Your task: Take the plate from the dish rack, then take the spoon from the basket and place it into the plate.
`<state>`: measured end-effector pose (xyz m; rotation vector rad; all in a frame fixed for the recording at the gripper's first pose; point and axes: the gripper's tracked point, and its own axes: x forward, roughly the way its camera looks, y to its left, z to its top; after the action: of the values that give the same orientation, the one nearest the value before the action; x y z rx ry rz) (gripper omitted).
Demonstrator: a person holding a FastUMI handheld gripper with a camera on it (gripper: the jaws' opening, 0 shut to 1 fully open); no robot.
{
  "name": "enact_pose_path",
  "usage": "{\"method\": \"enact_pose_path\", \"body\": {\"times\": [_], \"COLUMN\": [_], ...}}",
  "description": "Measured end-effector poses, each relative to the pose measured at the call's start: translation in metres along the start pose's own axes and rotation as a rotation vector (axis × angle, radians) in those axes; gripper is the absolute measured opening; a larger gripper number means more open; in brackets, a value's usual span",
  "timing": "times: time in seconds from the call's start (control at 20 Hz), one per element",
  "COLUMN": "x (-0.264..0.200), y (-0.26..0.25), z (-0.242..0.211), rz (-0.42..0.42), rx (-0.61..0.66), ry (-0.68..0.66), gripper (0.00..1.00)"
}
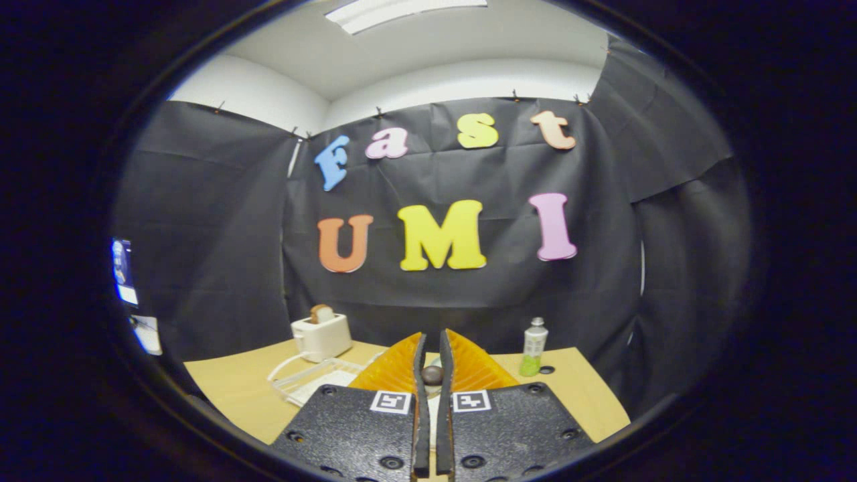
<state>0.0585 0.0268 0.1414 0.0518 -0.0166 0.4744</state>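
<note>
No readable brand on the bottle (533,347), lower right. The tongs (433,375), lower centre, stand nearly closed, a dark rounded thing (432,375) in their narrow gap; whether they pinch it is unclear.

White wire dish rack (315,378) on table, near-shut gripper (433,365).

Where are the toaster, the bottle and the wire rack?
toaster (323,337): gripper view, on its white front face.
bottle (533,348): gripper view, on its body below the cap.
wire rack (304,379): gripper view, on its white wire rim beside the closed gripper (432,348).
</note>
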Motion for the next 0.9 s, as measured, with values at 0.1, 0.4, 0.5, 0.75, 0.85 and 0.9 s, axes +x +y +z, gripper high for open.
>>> {"method": "enact_pose_path", "body": {"times": [0.1, 0.4, 0.5, 0.75, 0.85, 0.9], "x": [-0.009, -0.016, -0.011, -0.001, 0.003, 0.004], "y": [0.036, 0.098, 0.101, 0.096, 0.095, 0.095], "z": [-0.008, -0.084, -0.122, -0.179, -0.191, -0.196], "rz": [0.115, 0.389, 0.427, 0.499, 0.514, 0.523], "rx": [0.014, 0.076, 0.088, 0.073, 0.074, 0.078], "ry": [0.03, 0.211, 0.27, 0.366, 0.388, 0.393], "gripper": [0.09, 0.09, 0.09, 0.09, 0.09, 0.09]}}
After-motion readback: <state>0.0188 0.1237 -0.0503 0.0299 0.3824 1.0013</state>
